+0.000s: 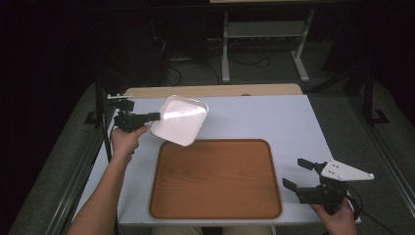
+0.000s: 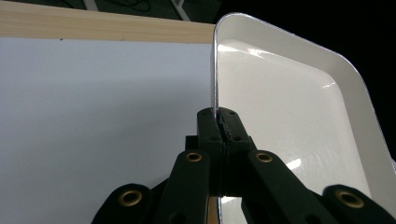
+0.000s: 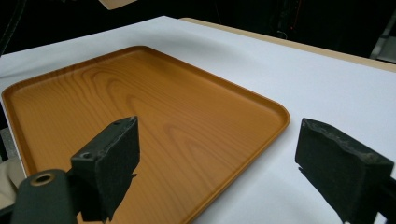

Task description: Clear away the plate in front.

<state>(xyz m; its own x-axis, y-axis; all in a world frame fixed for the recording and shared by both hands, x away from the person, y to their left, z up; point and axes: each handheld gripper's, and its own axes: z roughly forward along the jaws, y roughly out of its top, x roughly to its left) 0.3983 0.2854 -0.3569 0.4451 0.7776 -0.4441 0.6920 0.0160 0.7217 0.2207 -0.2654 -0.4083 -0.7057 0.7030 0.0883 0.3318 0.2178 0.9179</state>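
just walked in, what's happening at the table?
A person works two handheld grippers at a white-topped table. The left gripper is clamped on the rim of a white square plate, holding it tilted in the air past the far left corner of a wooden tray. The tray lies flat with nothing on it. The right gripper hovers by the tray's near right corner, jaws wide open, holding nothing.
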